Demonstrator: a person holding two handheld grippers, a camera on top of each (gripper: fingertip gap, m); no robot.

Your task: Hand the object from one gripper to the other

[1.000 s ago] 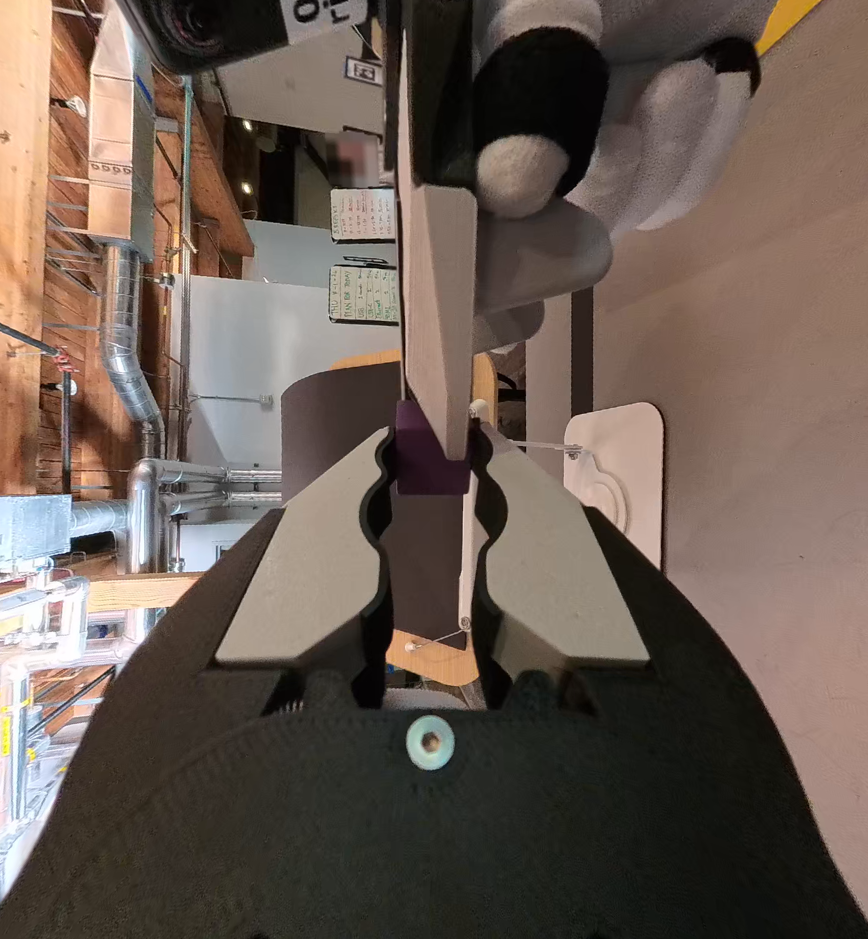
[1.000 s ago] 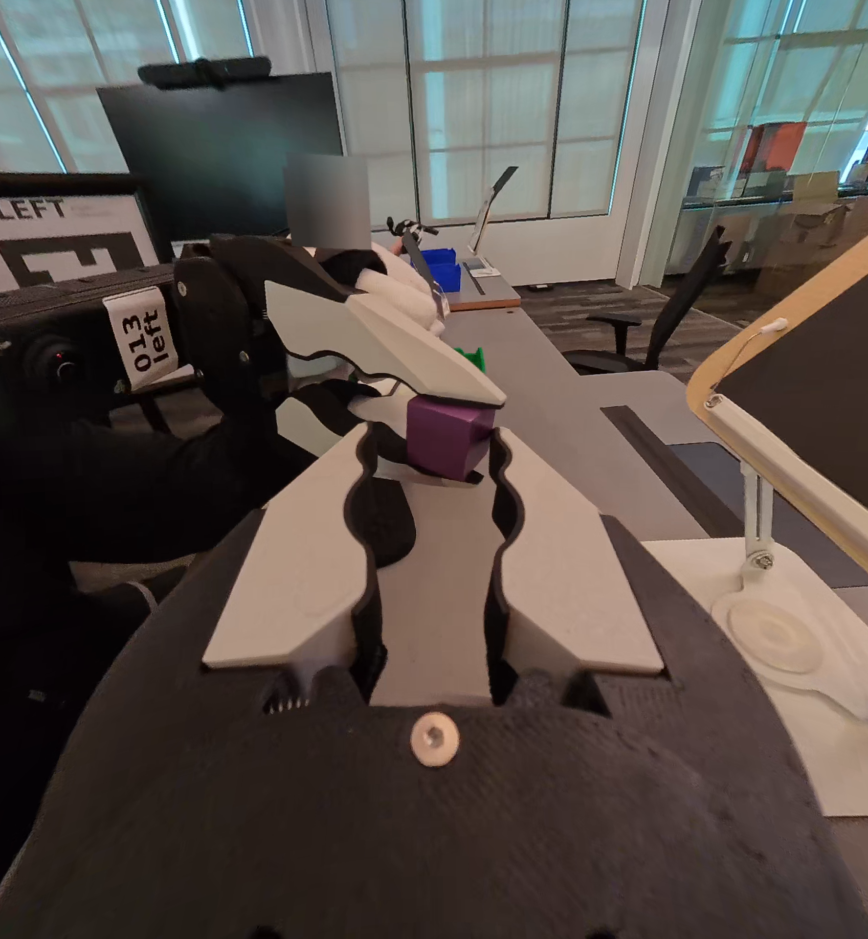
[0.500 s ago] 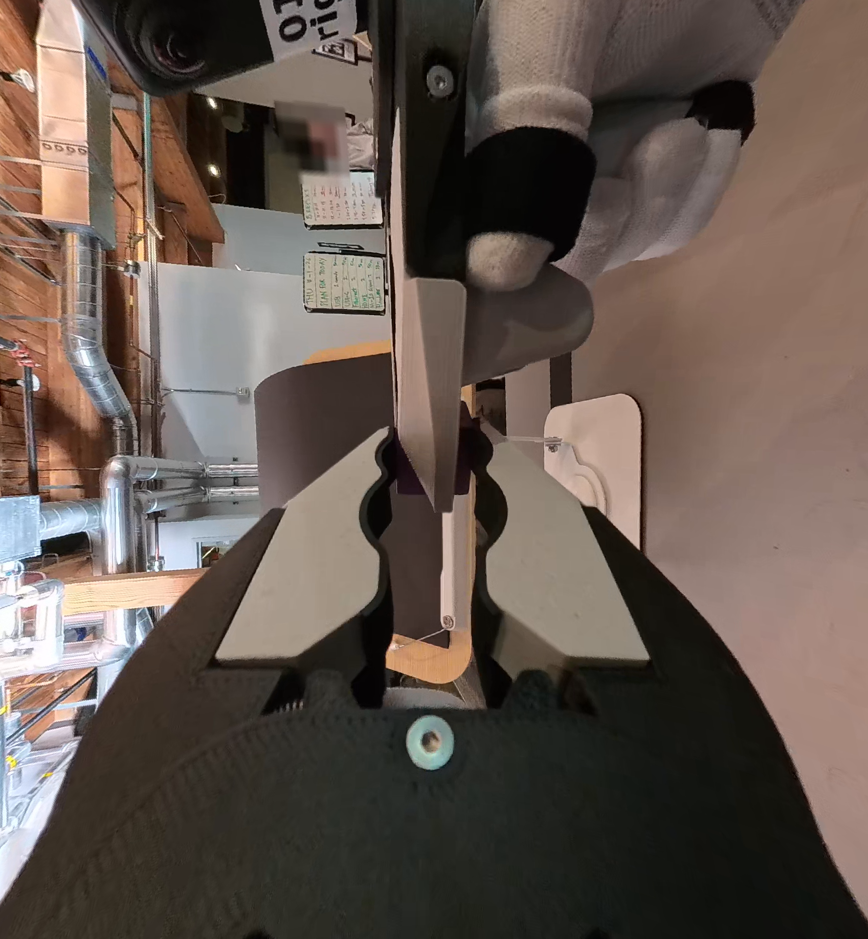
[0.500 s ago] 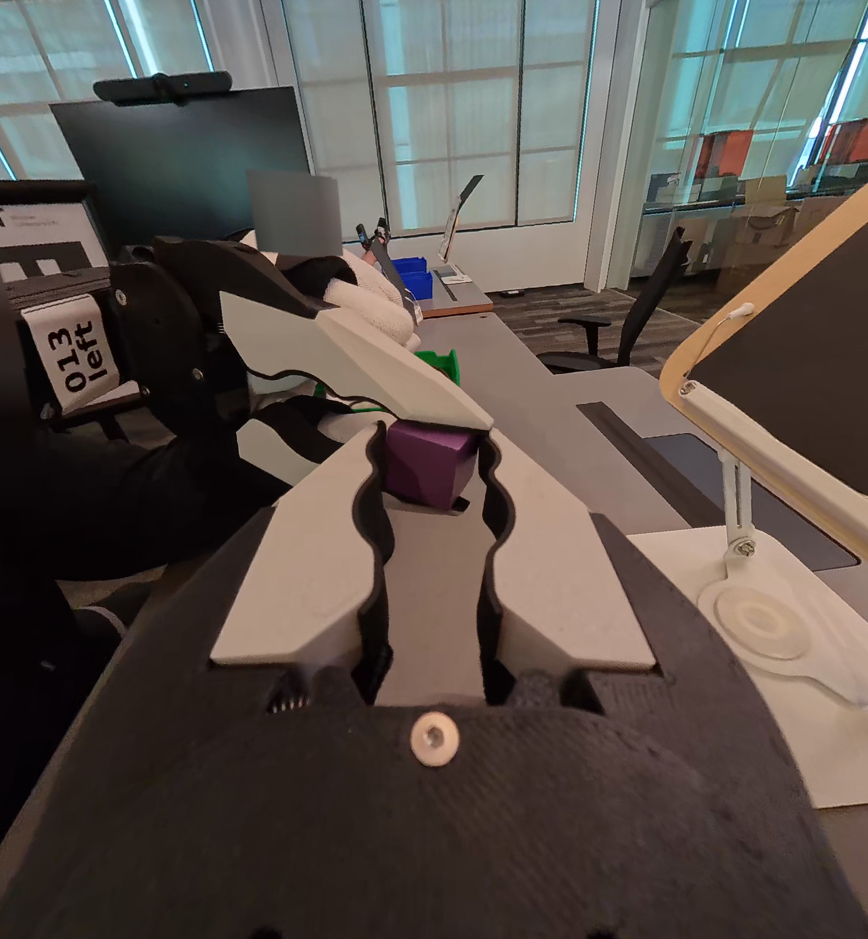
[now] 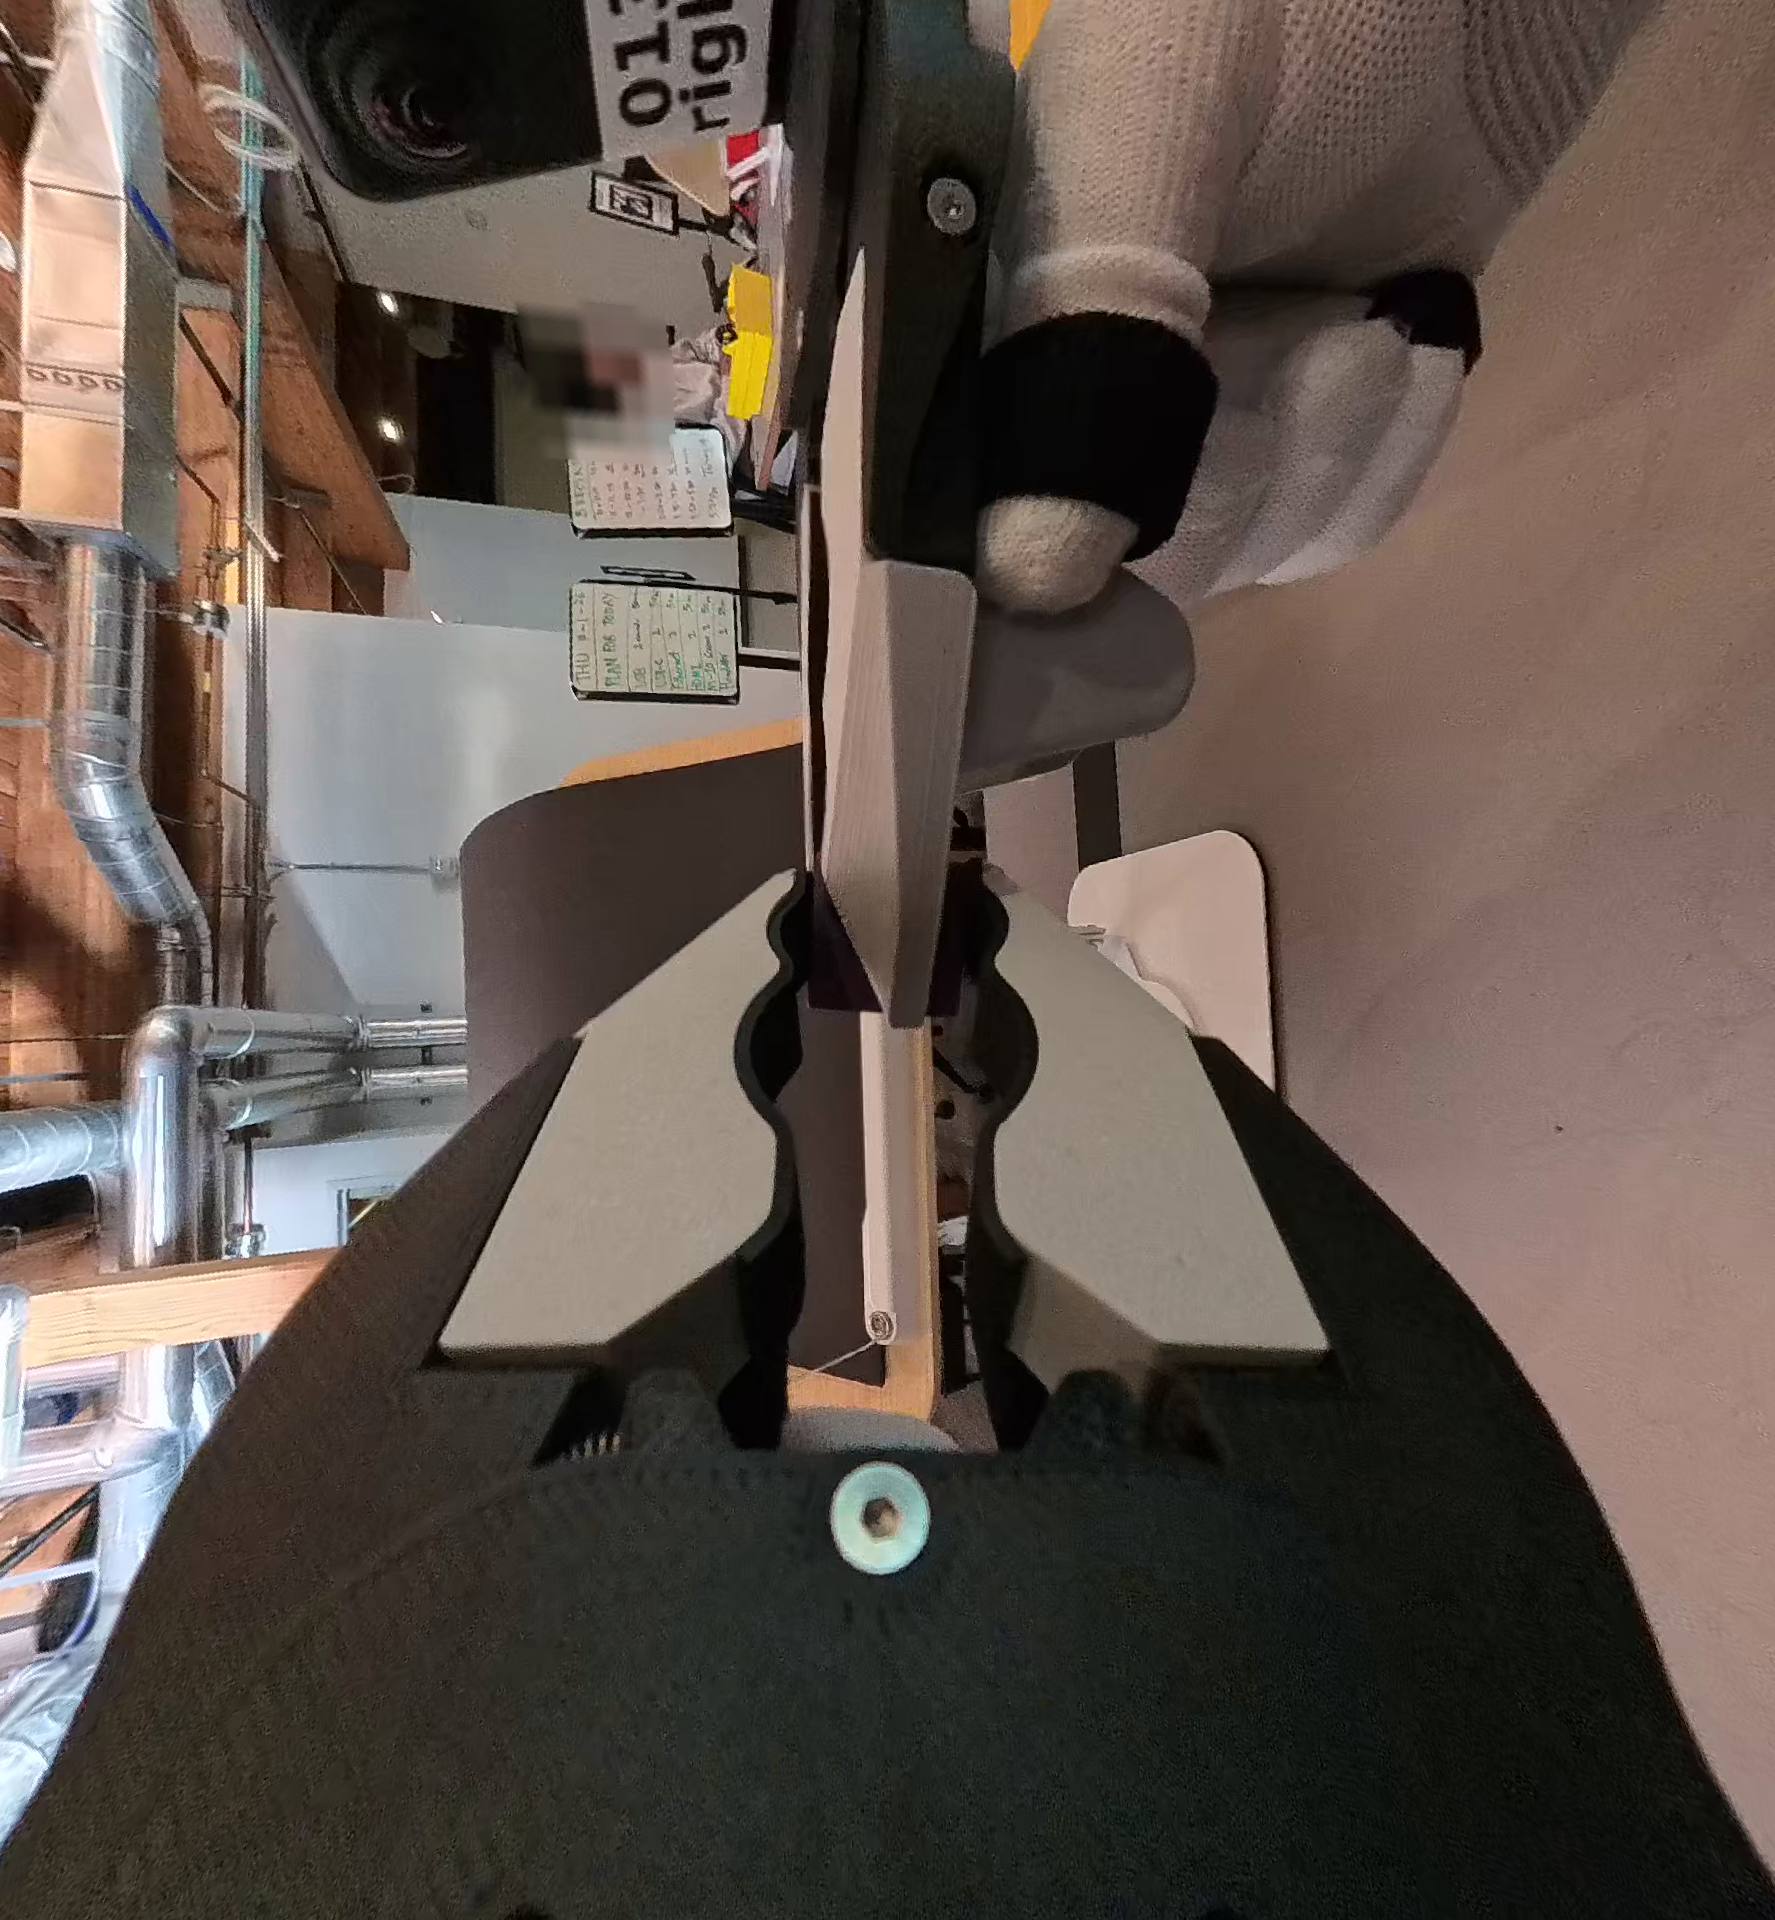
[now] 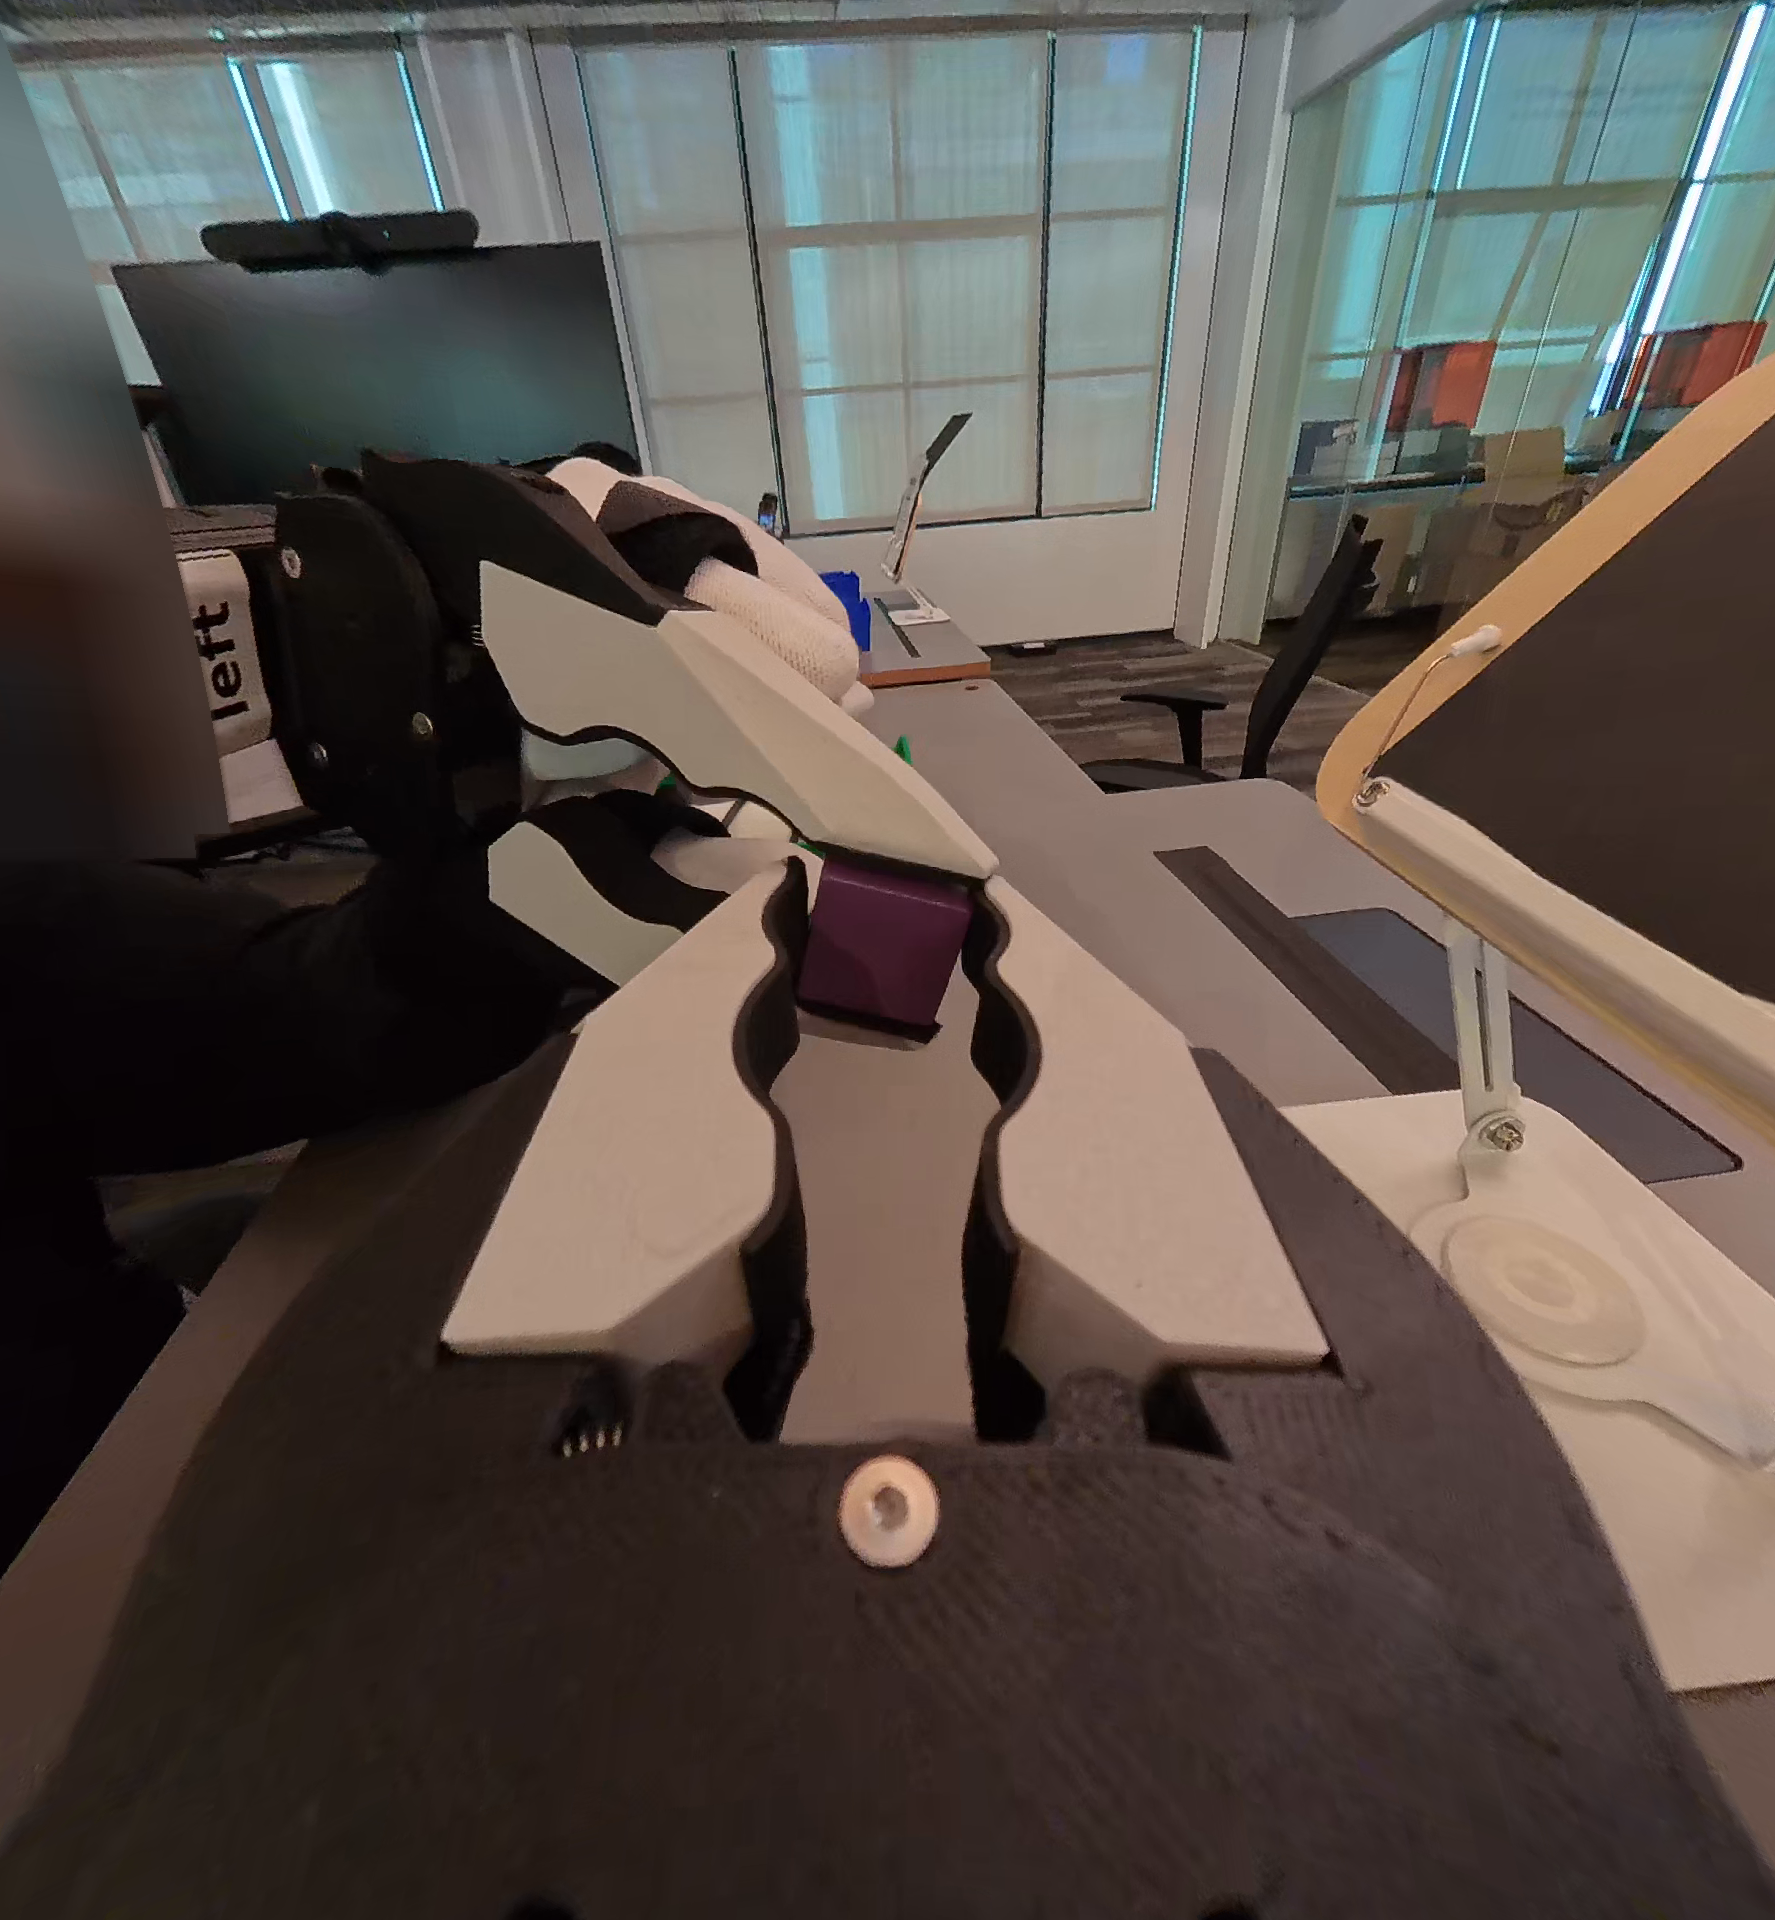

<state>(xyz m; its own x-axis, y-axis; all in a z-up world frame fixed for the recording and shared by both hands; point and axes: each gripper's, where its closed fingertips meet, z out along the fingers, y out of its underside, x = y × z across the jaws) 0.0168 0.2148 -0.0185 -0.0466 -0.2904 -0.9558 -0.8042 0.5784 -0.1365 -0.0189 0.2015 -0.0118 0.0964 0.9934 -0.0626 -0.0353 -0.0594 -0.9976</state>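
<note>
A purple cube (image 6: 878, 951) hangs above the grey desk (image 6: 1070, 831), between both grippers. My right gripper (image 6: 888, 894) has its jaws against the cube's left and right sides. The left gripper's upper finger (image 6: 758, 727) lies on top of the cube, and its lower finger (image 6: 592, 904) reaches under it. In the left wrist view my left gripper (image 5: 893, 914) is shut on the cube (image 5: 839, 971). The right gripper's finger (image 5: 893, 779) stands edge-on in front and hides most of the cube. White-gloved hands (image 5: 1226, 312) hold the grippers.
A tilted dark board with a wooden rim (image 6: 1641, 675) stands on a white base plate (image 6: 1589, 1403) at the right. A green object (image 6: 904, 746) lies on the desk behind the grippers. A dark monitor (image 6: 374, 374) and an office chair (image 6: 1278, 665) stand farther back. The tips of both grippers are at nearly the same place.
My right gripper has moved in around the cube and narrowed its jaws onto its sides. The left gripper has kept its hold on the cube.
</note>
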